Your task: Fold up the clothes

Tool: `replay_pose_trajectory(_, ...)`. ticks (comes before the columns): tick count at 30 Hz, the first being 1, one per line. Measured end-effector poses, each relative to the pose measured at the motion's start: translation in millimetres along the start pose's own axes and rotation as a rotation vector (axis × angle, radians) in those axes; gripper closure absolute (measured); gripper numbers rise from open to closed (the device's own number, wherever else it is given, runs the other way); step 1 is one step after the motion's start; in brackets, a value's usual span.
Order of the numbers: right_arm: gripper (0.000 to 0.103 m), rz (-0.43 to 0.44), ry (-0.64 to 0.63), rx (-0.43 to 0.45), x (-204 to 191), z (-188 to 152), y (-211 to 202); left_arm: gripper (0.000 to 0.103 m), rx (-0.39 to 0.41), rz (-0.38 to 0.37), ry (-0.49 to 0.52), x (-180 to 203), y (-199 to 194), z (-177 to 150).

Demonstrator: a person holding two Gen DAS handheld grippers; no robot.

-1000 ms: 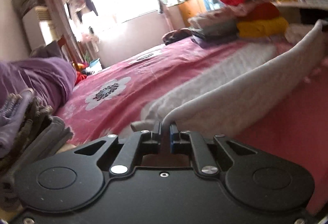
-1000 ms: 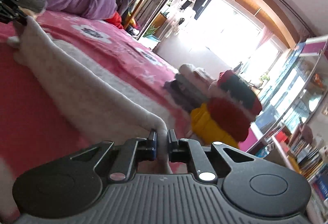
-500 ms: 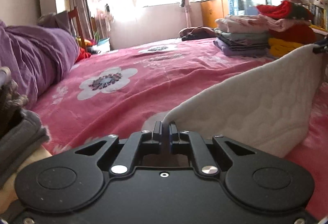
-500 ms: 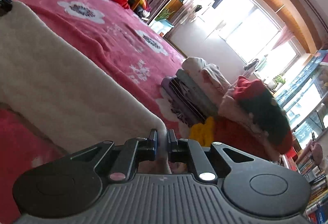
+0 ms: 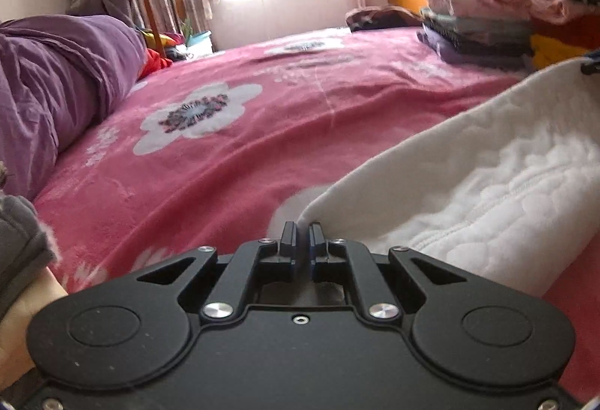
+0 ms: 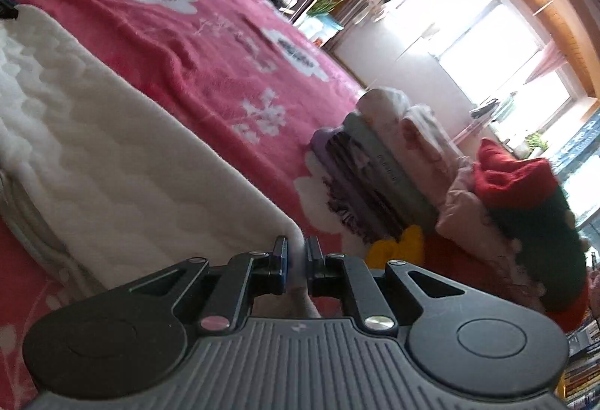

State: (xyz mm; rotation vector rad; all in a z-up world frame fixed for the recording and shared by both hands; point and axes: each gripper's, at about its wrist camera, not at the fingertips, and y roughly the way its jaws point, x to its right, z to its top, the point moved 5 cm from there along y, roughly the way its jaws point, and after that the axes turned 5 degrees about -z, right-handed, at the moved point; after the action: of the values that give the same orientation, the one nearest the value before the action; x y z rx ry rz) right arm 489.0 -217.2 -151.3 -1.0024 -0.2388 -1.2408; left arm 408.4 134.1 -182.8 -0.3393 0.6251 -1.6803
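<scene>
A cream quilted garment (image 5: 487, 185) hangs stretched between both grippers just above the pink flowered bedspread (image 5: 262, 132). My left gripper (image 5: 302, 235) is shut on its near corner. In the right wrist view the same cream garment (image 6: 112, 155) runs off to the left, and my right gripper (image 6: 296, 250) is shut on its other corner. The garment's lower fold sags onto the bed. The right gripper's tip (image 5: 590, 66) shows at the far right of the left wrist view, and the left gripper's tip (image 6: 7, 6) at the left edge of the right wrist view.
A stack of folded clothes (image 6: 412, 177), topped with red and green knitwear, stands on the bed's right side, also seen as the stack (image 5: 498, 23). A purple duvet (image 5: 56, 80) lies bunched at the left. A grey sleeve (image 5: 18, 241) and hand are at lower left.
Both grippers have lifted and drawn the garment toward the near side, so it now hangs as a broad sheet instead of a long strip lying across the bed. The left view has levelled out.
</scene>
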Motion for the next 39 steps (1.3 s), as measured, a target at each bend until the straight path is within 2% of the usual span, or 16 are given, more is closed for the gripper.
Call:
replay_pose_trajectory(3,0.093,0.026,-0.009,-0.031,-4.0,-2.6,10.6,0.1,-0.014,-0.006,0.023,-0.2,1.1,-3.4)
replay_pose_trajectory(5,0.082,0.007,-0.014,-0.064,-6.1,-6.6,18.7,0.1,-0.021,-0.011,0.037,0.7,2.9,-4.2)
replay_pose_trajectory(7,0.064,-0.025,0.033,-0.056,1.1,-9.6,15.8,0.1,-0.021,-0.006,0.048,1.2,3.4,-4.4)
replay_pose_trajectory(8,0.061,-0.033,0.074,-0.048,6.3,-11.4,11.6,0.1,-0.02,-0.008,0.043,0.5,3.2,-4.5)
replay_pose_trajectory(10,0.037,-0.065,0.174,-0.018,19.1,-18.1,-6.8,0.099,-0.018,-0.011,0.035,-0.7,2.8,-4.8)
replay_pose_trajectory(13,0.028,-0.118,0.326,0.021,33.6,-37.0,-36.7,0.098,-0.013,-0.007,0.032,-1.1,1.5,-4.5)
replay_pose_trajectory(16,0.031,-0.137,0.561,0.04,46.3,-66.9,-60.3,0.098,-0.01,-0.001,0.021,-1.2,0.0,-4.2)
replay_pose_trajectory(18,0.032,-0.079,0.765,0.042,49.8,-89.8,-62.4,0.098,-0.011,0.003,0.015,-0.2,-0.9,-4.3)
replay_pose_trajectory(21,0.037,-0.005,0.943,0.003,42.6,-114.7,-48.6,0.098,-0.015,0.007,0.009,1.4,-2.5,-4.9)
replay_pose_trajectory(23,0.043,0.043,0.992,0.013,36.0,-121.2,-40.1,0.098,-0.018,0.008,0.006,1.7,-2.6,-5.6)
replay_pose_trajectory(25,0.079,0.098,0.96,0.004,24.7,-118.1,-29.7,0.098,-0.021,0.007,0.006,1.6,-2.1,-5.8)
replay_pose_trajectory(28,0.085,0.11,0.908,-0.01,18.3,-109.4,-18.5,0.098,-0.027,0.008,0.0,1.2,0.6,-5.6)
replay_pose_trajectory(32,0.085,0.113,0.95,-0.001,33.1,-107.9,-10.7,0.098,-0.03,0.018,-0.015,0.6,3.8,-3.9)
replay_pose_trajectory(35,0.087,0.124,1.055,-0.03,48.3,-123.0,-3.5,0.098,-0.036,0.021,-0.023,0.0,6.7,-3.5)
replay_pose_trajectory(37,0.087,0.156,1.191,-0.004,58.8,-139.7,-6.2,0.098,-0.039,0.021,-0.03,-0.3,8.2,-3.4)
replay_pose_trajectory(39,0.084,0.149,1.238,0.009,58.7,-148.1,-13.4,0.098,-0.041,0.022,-0.032,-0.1,9.0,-3.4)
